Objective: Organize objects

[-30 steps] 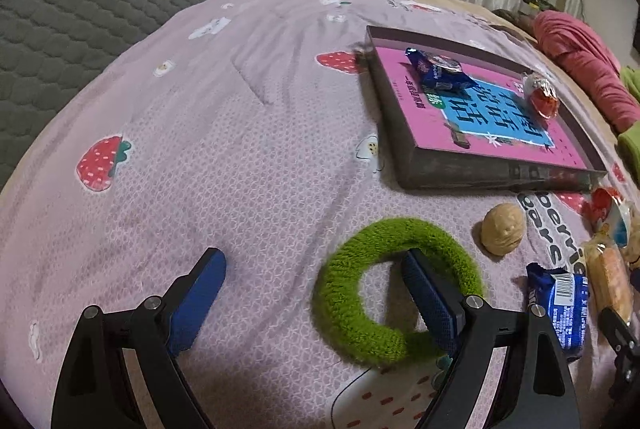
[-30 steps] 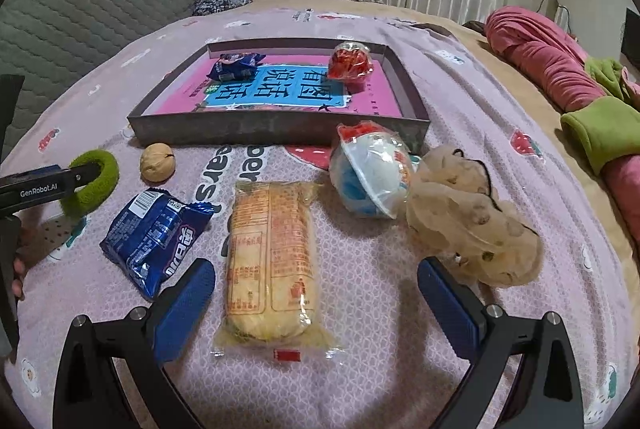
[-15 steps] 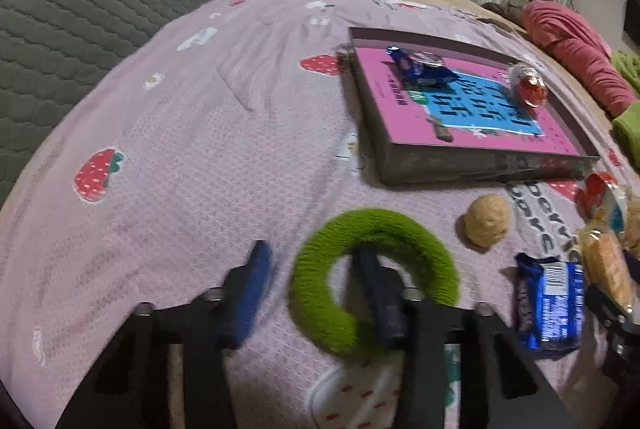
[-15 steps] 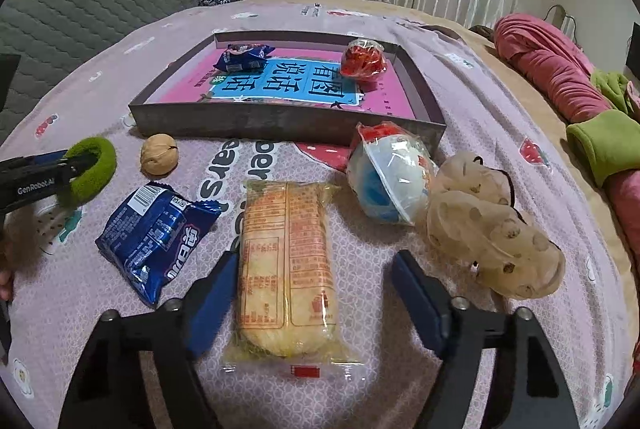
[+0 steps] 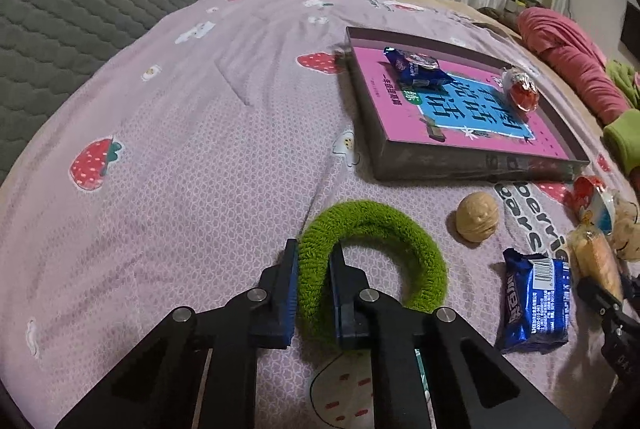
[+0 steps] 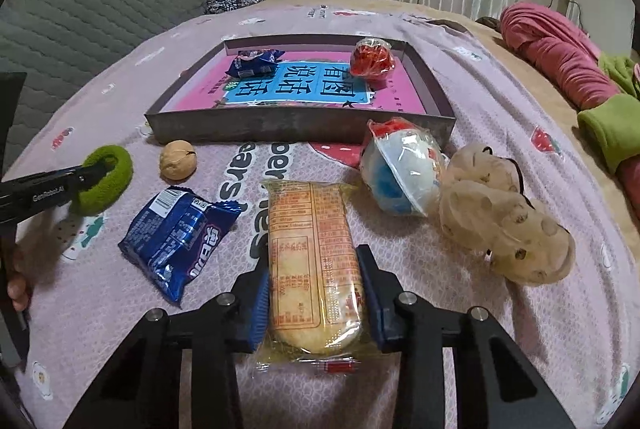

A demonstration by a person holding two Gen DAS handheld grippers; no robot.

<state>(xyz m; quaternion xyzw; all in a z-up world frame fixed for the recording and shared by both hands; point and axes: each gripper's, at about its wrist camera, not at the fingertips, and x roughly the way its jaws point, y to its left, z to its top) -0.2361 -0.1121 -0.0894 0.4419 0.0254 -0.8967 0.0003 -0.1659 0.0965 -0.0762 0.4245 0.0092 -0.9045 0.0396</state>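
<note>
Legibly, left hand-held gripper reads "GenRobot.AI" (white lettering).

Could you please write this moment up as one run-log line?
left gripper: shut on green ring | right gripper: closing on yellow snack pack | box: two snacks inside

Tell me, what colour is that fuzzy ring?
The fuzzy ring is bright green, clearest in the left wrist view.
</note>
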